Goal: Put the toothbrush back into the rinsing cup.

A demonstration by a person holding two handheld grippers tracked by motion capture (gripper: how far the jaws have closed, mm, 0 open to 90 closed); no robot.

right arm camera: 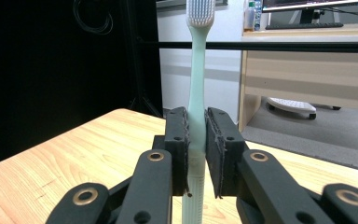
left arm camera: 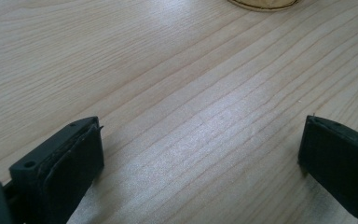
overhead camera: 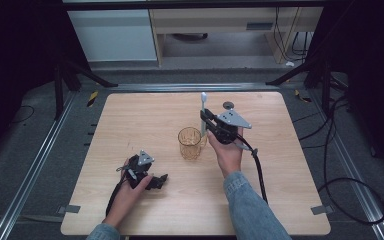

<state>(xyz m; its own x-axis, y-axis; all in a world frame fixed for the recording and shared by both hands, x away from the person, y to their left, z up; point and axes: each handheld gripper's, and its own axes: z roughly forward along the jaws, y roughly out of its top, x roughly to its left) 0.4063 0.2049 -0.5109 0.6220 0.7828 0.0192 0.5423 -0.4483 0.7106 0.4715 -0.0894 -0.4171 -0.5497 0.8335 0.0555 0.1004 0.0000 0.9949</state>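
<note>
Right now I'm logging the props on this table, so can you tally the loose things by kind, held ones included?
Toothbrush, pale green, clamped upright in the right gripper: 1
Cup, amber see-through, with a handle, standing on the table: 1
Total: 2

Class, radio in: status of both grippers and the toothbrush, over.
Right gripper shut on pale green plastic toothbrush, upright, beside amber glass mug. Left gripper open, low over wooden table. Nothing in the way.
</note>
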